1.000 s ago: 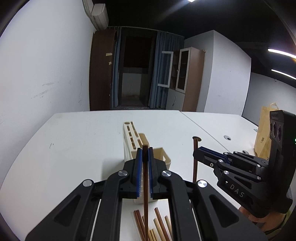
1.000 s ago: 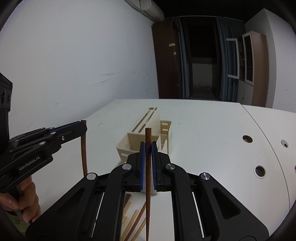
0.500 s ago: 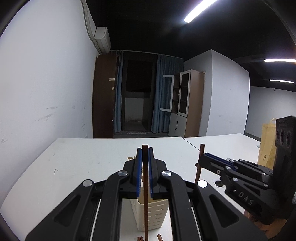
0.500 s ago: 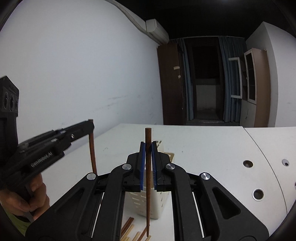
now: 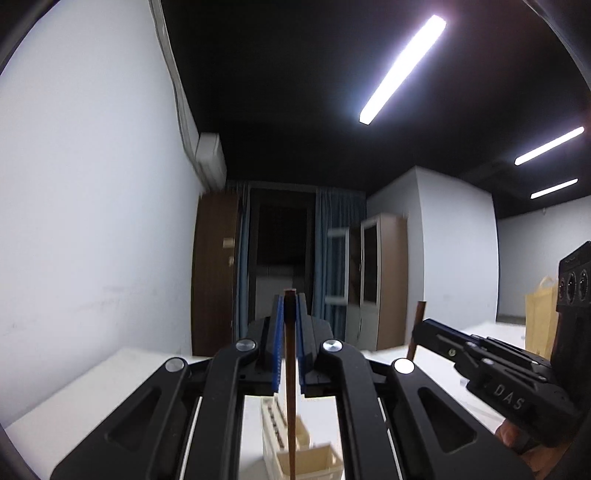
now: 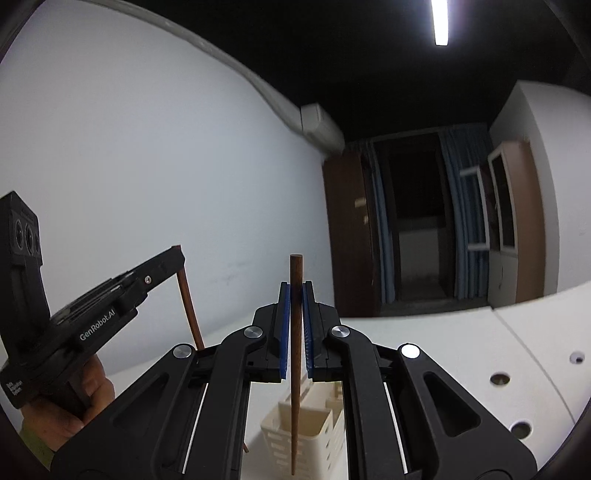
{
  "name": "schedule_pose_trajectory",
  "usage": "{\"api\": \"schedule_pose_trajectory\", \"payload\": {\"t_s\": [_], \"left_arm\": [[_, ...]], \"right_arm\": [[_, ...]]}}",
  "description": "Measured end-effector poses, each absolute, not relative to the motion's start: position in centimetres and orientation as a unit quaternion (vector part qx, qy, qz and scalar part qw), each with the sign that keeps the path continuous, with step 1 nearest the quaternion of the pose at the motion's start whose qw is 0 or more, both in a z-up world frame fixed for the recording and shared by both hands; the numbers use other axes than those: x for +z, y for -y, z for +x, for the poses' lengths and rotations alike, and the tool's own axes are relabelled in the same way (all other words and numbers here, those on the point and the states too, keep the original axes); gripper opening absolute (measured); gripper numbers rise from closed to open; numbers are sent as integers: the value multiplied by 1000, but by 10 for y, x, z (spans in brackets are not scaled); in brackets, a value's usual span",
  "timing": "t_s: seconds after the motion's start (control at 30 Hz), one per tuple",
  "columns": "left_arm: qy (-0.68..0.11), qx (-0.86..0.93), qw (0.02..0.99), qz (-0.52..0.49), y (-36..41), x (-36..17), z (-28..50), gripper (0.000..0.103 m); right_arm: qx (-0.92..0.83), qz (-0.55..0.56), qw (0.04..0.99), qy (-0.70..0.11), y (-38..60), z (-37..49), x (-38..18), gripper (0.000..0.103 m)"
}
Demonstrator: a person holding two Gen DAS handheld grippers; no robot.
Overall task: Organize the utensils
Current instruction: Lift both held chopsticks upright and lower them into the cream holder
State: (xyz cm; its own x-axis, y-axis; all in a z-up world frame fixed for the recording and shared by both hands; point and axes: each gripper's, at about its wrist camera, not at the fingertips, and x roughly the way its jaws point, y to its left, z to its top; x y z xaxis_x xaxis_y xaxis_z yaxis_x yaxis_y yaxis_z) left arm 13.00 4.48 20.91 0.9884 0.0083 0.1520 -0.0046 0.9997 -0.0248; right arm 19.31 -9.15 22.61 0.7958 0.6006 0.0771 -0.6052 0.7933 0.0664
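On the white surface [image 6: 443,343] stands a cream holder [image 6: 295,443]. Each gripper, left [image 5: 290,339] and right [image 6: 295,325], clenches 1 chopstick above it; neither chopstick is slotted in yet.

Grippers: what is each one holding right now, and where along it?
Left gripper and right gripper each pinch one brown chopstick near its thick upper end, tip hanging down.

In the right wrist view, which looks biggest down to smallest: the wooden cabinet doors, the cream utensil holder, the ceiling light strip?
1. Wooden cabinet
2. Cream utensil holder, partly hidden by the gripper
3. Ceiling light strip

The fisheye lens distorts apparent size; true sizes stay unsure.
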Motion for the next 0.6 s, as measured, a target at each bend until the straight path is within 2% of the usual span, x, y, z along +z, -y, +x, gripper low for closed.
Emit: {"api": "schedule_pose_trajectory", "payload": {"t_s": [0.17, 0.27, 0.43, 0.6], "left_arm": [[168, 9, 986, -15, -39, 207, 105, 6], [194, 16, 981, -12, -33, 202, 103, 6], [187, 11, 982, -16, -33, 199, 115, 6], [160, 9, 987, -21, -37, 198, 133, 6]], "right_arm": [[317, 58, 944, 68, 101, 195, 227, 6], [316, 71, 942, 89, 107, 199, 225, 6], [316, 82, 938, 113, 106, 207, 223, 6], [317, 79, 940, 98, 95, 229, 220, 6]]}}
